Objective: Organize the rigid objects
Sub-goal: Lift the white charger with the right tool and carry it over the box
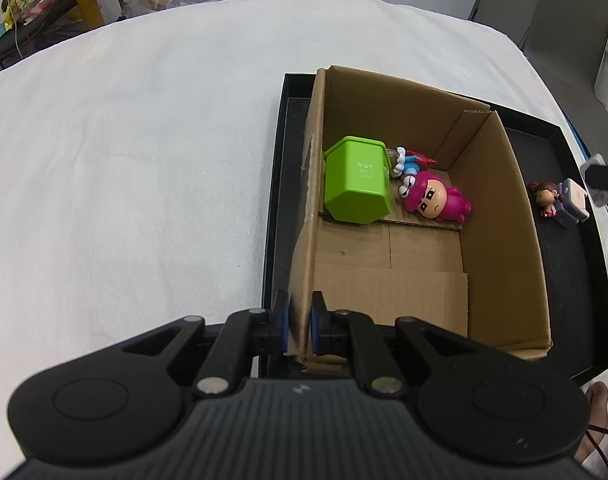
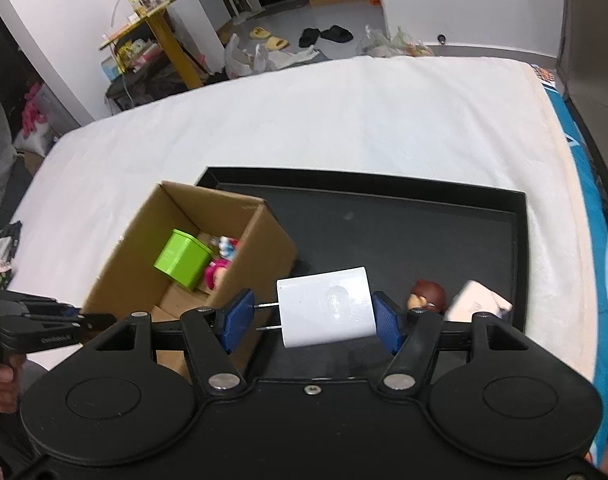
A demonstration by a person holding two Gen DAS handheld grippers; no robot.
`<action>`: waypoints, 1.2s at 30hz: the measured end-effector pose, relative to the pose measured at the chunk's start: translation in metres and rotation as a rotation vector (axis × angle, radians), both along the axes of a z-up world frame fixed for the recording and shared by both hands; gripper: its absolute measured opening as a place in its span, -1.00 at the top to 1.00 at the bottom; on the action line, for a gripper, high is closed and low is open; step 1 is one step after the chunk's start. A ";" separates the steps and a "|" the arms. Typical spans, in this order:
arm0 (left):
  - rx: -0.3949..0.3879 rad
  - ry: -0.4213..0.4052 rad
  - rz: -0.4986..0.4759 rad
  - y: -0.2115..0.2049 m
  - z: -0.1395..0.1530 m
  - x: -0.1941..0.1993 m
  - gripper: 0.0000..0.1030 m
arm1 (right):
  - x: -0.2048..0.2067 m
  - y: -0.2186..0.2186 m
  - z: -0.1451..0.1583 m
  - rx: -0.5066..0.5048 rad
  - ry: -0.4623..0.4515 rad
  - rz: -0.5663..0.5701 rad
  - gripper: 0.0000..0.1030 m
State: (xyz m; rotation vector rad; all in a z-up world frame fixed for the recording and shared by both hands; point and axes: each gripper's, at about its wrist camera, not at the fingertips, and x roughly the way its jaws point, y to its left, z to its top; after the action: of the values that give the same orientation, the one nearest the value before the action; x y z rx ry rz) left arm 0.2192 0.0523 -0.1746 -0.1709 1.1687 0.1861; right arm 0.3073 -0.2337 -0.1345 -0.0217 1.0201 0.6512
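White bedsheet (image 2: 343,120) fills both views, with a shallow black tray (image 2: 519,216) lower right. We see the left gripper (image 1: 298,326) clamped on the near wall of the open brown cardboard box (image 1: 499,216), frame bottom. Right gripper (image 2: 309,316) grips a white plug charger (image 2: 325,312), centre frame, above the tray. Green plastic bin (image 1: 353,184) and pink figurine (image 1: 433,196) lie inside the box.

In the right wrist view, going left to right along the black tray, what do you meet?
Cardboard box → white charger held in the right claw → brown-haired figurine → white block → tray right rim.
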 end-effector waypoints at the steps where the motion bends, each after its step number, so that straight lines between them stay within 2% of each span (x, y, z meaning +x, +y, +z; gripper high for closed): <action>1: 0.000 0.001 0.000 0.000 0.000 0.000 0.82 | 0.000 0.002 0.001 0.013 -0.003 0.003 -0.21; 23: -0.038 0.019 -0.025 0.000 -0.002 0.000 0.82 | -0.022 0.045 0.018 0.181 -0.033 0.058 -0.20; 36: -0.047 0.029 -0.028 0.001 -0.003 0.002 0.82 | -0.033 0.062 0.010 0.308 0.034 0.060 -0.20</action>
State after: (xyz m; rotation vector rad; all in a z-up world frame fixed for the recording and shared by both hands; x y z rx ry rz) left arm 0.2209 0.0534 -0.1780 -0.1939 1.2042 0.1366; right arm 0.2747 -0.1719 -0.1247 0.2295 0.9455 0.8600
